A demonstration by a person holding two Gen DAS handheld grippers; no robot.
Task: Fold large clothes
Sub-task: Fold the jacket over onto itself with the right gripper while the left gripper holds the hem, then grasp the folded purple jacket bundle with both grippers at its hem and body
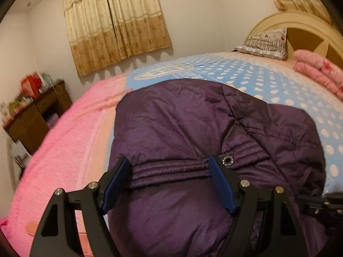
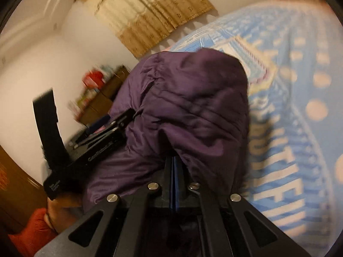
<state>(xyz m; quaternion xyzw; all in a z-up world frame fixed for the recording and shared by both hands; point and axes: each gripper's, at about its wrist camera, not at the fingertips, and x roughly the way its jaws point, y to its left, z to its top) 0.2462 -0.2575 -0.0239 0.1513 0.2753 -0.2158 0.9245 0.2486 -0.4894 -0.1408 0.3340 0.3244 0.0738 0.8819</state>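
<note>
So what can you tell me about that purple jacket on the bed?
The purple jacket is a shiny, quilted, puffy garment with a stitched band and a metal snap, bunched in a heap on the blue dotted bedsheet. The right gripper is shut on a fold of it; the left gripper is open, its fingers straddling the band.

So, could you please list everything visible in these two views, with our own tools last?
jacket: one, dark purple, puffy, on the bed.
bedspread: one, blue with pale dots, pink on its left side.
pillow: one, patterned grey-white, by the headboard.
folded blanket: one, pink, near the headboard.
headboard: one, cream.
curtains: beige-gold, on the wall.
desk: one, brown, cluttered, beside the bed.
left tool: open, straddling a jacket seam.
right tool: shut on jacket fabric.
</note>
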